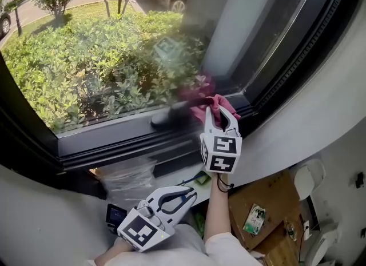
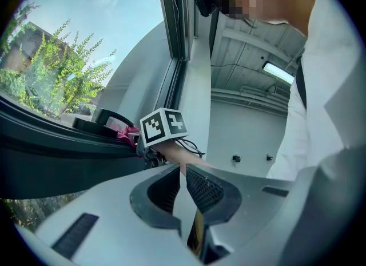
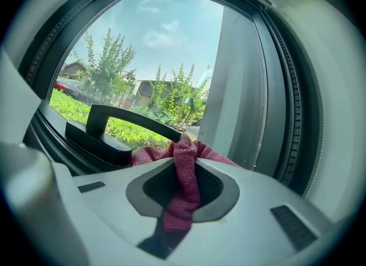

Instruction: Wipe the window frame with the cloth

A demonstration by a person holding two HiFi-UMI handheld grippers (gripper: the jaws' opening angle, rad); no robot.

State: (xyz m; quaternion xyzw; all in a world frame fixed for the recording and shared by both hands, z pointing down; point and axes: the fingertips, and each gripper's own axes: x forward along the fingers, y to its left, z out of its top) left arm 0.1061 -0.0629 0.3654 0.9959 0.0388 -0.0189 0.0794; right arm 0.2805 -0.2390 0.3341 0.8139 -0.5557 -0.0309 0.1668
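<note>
Maroon, the one cloth [image 3: 183, 185] is gripped by the right tongs [image 1: 221, 112] beside one window handle [image 3: 123, 123]; left tongs [image 2: 183, 171] closed, empty.

Cloth [image 3: 182, 185]: coarse woven fabric, matt maroon, nubby. Right gripper [image 1: 221, 109]: I read the shell as smooth matt grey plastic, its pads [image 3: 211, 186] black and finely ribbed. Window frame [image 1: 114, 143]: dark, smooth, satin; I can't tell if it's metal or plastic. Window handle [image 3: 134, 120]: matt black. Glass [image 1: 97, 59]: glossy, reflective. Near clear plastic bag [image 1: 128, 179]: crinkled, shiny.
</note>
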